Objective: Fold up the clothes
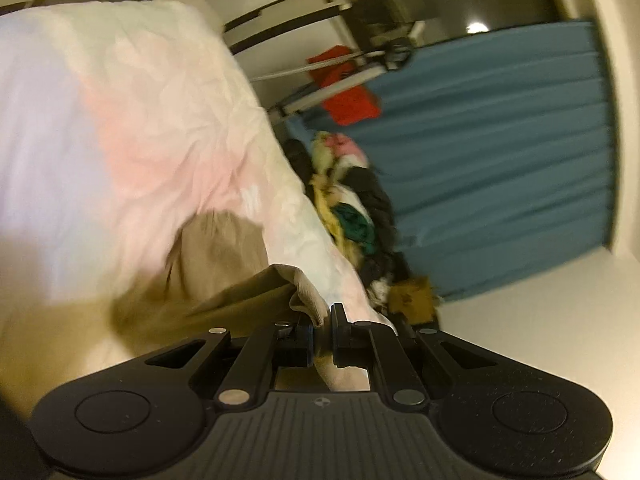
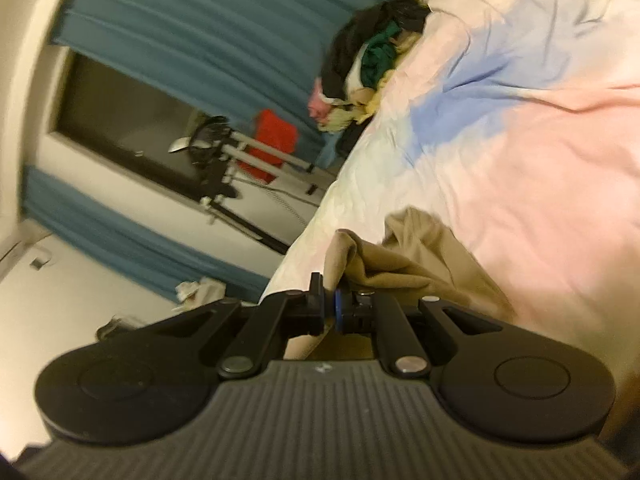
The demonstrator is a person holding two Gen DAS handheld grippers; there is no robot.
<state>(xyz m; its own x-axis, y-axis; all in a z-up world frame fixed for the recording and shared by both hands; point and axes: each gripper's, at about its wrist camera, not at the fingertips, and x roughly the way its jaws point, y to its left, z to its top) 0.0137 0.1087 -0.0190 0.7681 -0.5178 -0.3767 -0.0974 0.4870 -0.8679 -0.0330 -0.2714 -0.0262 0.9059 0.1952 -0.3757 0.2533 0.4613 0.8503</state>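
A beige garment (image 1: 224,256) lies crumpled on the pastel bed cover (image 1: 120,120). My left gripper (image 1: 321,320) is shut on an edge of it, with a fold of cloth bunched between the jaws. In the right wrist view the same beige garment (image 2: 420,256) spreads over the bed cover (image 2: 520,140). My right gripper (image 2: 329,300) is shut on another edge of it, a peak of cloth rising just above the jaws. Both views are tilted and blurred.
A pile of mixed clothes (image 1: 352,216) lies at the bed's far edge, also in the right wrist view (image 2: 368,64). Blue curtains (image 1: 500,152) hang behind. A tripod stand (image 2: 224,160) and a red item (image 2: 276,148) are beside the bed.
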